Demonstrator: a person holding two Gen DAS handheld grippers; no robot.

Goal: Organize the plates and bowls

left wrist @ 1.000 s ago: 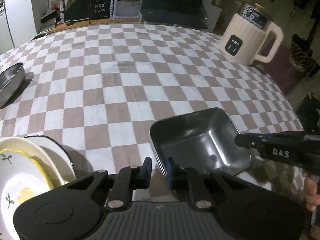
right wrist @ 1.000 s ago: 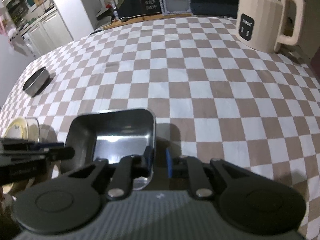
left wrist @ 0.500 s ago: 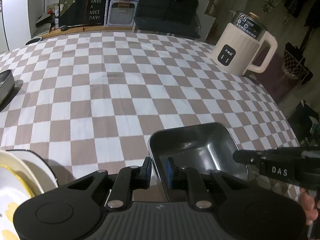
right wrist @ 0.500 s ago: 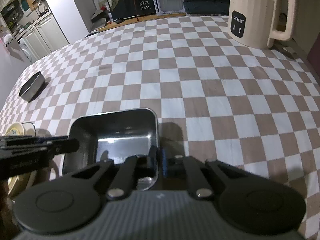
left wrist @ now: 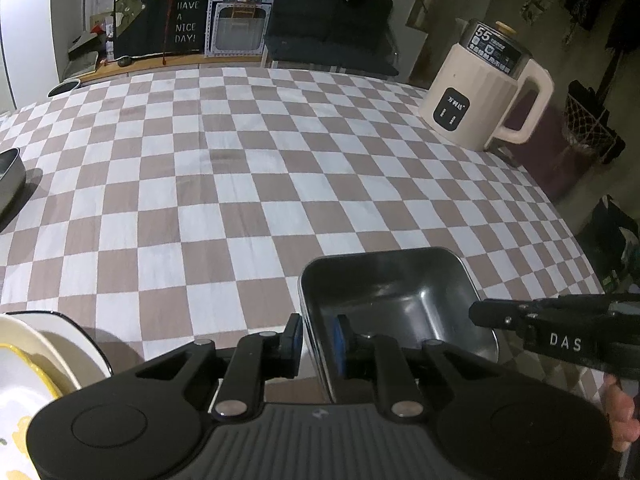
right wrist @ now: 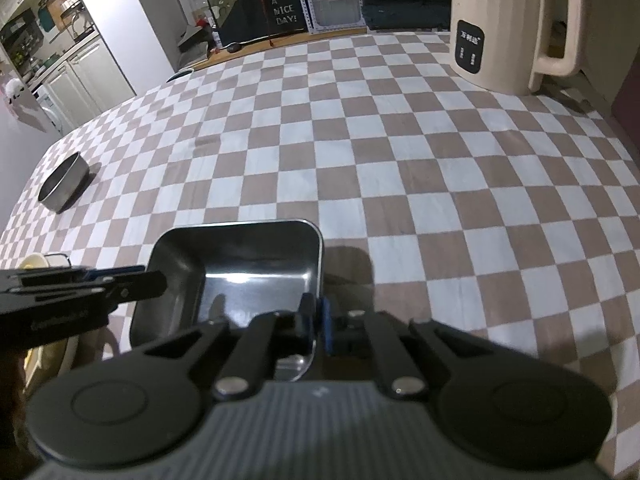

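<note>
A square steel dish (left wrist: 400, 304) (right wrist: 240, 264) rests on the checked tablecloth close in front of me. My left gripper (left wrist: 318, 336) straddles its left wall. The jaws are opening, and a gap shows beside the inner pad. My right gripper (right wrist: 316, 316) is shut on the dish's right wall, near the front corner. Each gripper shows in the other's view: the right one (left wrist: 480, 316) and the left one (right wrist: 156, 280). A stack of white and yellow-rimmed plates (left wrist: 40, 352) (right wrist: 36, 264) sits left of the dish.
A round steel bowl (right wrist: 64, 180) (left wrist: 8, 176) stands at the table's left edge. A cream kettle (left wrist: 480, 92) (right wrist: 504, 32) occupies the far right corner. A small dark bowl (left wrist: 64, 87) sits at the far left edge. A hand (left wrist: 620, 412) shows at lower right.
My right gripper's jaws closed onto the dish's right wall. In the left wrist view the dish and plates slid lower and closer. The left jaws stayed astride the left wall.
</note>
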